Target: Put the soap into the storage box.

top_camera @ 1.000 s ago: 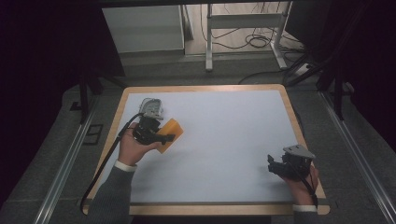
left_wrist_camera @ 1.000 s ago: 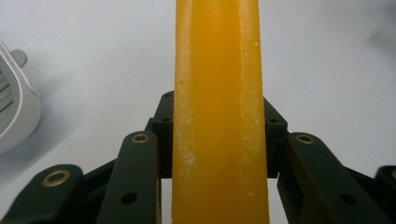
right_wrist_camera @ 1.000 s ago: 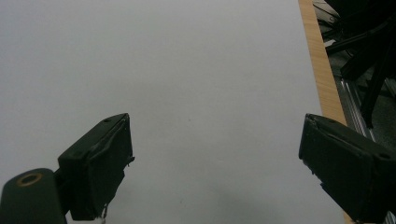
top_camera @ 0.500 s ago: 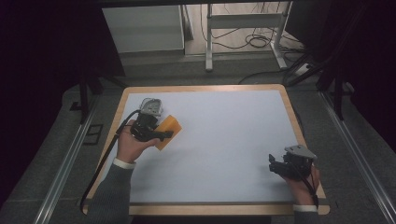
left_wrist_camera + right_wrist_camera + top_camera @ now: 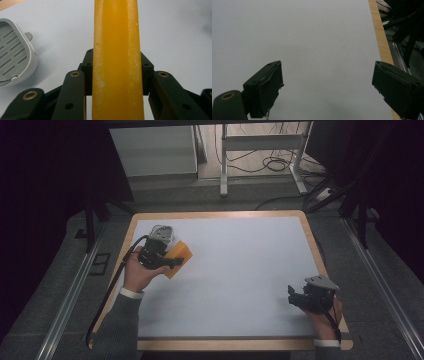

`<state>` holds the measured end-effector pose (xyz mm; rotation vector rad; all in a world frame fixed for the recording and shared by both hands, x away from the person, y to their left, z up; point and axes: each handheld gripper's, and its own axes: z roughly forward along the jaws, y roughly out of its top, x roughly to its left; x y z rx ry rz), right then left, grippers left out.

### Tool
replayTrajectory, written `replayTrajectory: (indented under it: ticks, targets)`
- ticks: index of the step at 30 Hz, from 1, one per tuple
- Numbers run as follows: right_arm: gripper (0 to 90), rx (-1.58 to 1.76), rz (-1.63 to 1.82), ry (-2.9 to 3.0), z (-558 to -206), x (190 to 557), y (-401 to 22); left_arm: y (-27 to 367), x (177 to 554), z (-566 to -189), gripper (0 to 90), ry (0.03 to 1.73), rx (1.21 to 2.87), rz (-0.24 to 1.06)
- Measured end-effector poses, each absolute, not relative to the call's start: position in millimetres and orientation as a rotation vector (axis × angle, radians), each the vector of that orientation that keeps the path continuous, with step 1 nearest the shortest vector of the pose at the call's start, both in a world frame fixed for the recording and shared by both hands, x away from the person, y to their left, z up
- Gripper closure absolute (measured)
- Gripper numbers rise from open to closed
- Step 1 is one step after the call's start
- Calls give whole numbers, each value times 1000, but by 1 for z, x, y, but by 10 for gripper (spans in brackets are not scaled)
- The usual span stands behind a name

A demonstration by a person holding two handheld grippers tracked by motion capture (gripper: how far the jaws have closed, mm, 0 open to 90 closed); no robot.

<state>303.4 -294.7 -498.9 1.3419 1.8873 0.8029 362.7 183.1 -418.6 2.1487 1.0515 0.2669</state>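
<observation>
Flat orange soap-like slab [image 5: 117,62] sits edge-on btwn the jaws in the left gripper view, long axis running straight up the frame from bottom centre to top edge, away from the camera. White specks on its narrow face. In the high view the same slab [image 5: 179,256] lies at centre-left of the frame, sticking out to the right of the left gripper [image 5: 167,261], over the white table top [image 5: 240,270].

Left gripper [image 5: 117,72]: jaws clamped on the slab's two broad sides, pads pressed flat against it, w/ no gap visible.

Pale grey slotted plastic dish [image 5: 13,60] at the left edge of the left gripper view, resting on the table, near but apart from the slab. In the high view it [image 5: 161,233] shows just above the left gripper.

Right gripper [image 5: 327,90]: jaws wide apart, nothing btwn them, white table below. In the high view it [image 5: 300,297] is at lower right, held in the person's right hand [image 5: 325,312], near the wooden table edge [image 5: 330,285].
</observation>
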Motion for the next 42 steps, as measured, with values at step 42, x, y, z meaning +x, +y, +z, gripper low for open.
replayTrajectory:
  ticks: [42]
  targets:
    - [99,1341,792,1888,-500,304,-297,197,394,-428,610,1141,2148,249]
